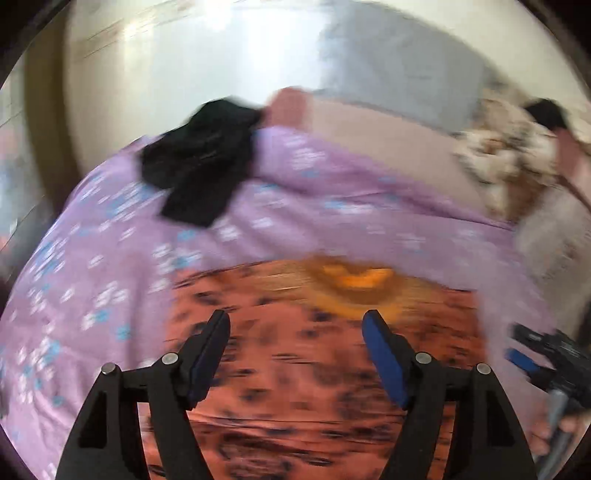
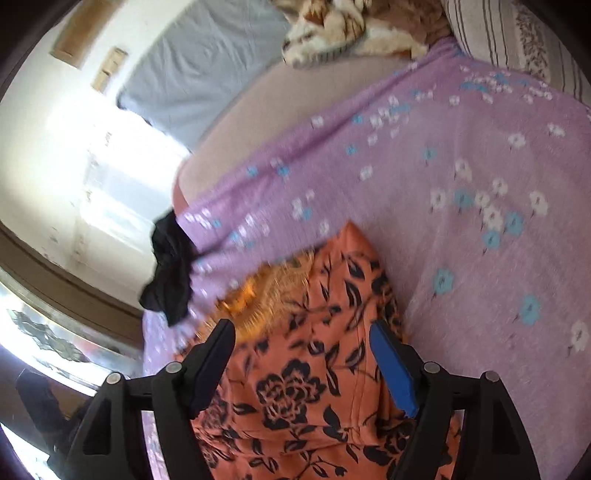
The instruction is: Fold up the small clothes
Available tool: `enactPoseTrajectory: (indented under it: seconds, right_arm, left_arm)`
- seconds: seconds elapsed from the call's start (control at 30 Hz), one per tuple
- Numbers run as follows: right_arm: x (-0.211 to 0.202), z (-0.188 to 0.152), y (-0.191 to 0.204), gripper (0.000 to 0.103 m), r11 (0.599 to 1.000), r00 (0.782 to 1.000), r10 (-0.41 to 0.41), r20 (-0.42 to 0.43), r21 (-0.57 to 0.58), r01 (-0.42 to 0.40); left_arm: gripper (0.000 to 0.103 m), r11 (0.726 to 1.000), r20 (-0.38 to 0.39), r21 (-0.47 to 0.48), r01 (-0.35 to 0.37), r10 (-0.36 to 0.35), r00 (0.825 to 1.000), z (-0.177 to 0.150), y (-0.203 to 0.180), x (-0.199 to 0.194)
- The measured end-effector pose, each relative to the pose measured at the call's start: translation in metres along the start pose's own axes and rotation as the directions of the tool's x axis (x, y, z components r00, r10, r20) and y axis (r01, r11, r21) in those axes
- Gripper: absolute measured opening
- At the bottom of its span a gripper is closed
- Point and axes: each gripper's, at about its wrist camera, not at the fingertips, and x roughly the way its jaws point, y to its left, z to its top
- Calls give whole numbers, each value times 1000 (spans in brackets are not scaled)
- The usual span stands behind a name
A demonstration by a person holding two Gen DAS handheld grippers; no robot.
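An orange garment with a black flower print [image 1: 314, 369] [image 2: 325, 369] lies spread on a lilac flowered bedsheet [image 1: 92, 288] [image 2: 480, 177]. A yellow-orange fringed patch [image 1: 354, 284] [image 2: 273, 295] sits at its far edge. My left gripper [image 1: 297, 321] hovers open above the garment with nothing between its blue pads. My right gripper [image 2: 303, 330] is open over the same garment, also with nothing in it. The right gripper [image 1: 546, 365] shows at the right edge of the left wrist view. A crumpled black garment [image 1: 199, 155] [image 2: 168, 269] lies at the sheet's far edge.
A beige and white patterned blanket [image 1: 506, 155] [image 2: 332, 29] is heaped at the head of the bed beside a striped pillow [image 2: 517, 37]. A grey cloth [image 1: 399, 62] [image 2: 192, 77] hangs against the pale wall behind. A person's fingers [image 1: 546, 435] show at the lower right.
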Motion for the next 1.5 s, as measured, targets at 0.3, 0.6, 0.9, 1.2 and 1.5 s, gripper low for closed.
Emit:
enactPoseTrajectory:
  seconds: [0.3, 0.6, 0.9, 1.2, 1.5]
  right_arm:
    - [32, -15, 2, 70, 998, 991, 44, -124, -29, -48]
    - [49, -40, 42, 59, 968, 985, -100, -139, -244, 64]
    - [94, -76, 67, 60, 905, 951, -189, -243, -420, 72]
    - [57, -56, 70, 60, 934, 990, -63, -130, -358, 12]
    - [52, -61, 88, 60, 914, 991, -12, -133, -404, -43]
  left_arm:
    - [75, 970, -276, 86, -229, 244, 930, -51, 53, 92]
    - [75, 969, -112, 190, -156, 179, 978, -51, 5, 43]
    - [76, 934, -132, 333, -130, 183, 974, -78, -37, 62]
    - [76, 939, 30, 318, -127, 124, 992, -61, -52, 16]
    - [76, 943, 55, 308, -128, 117, 992, -59, -53, 7]
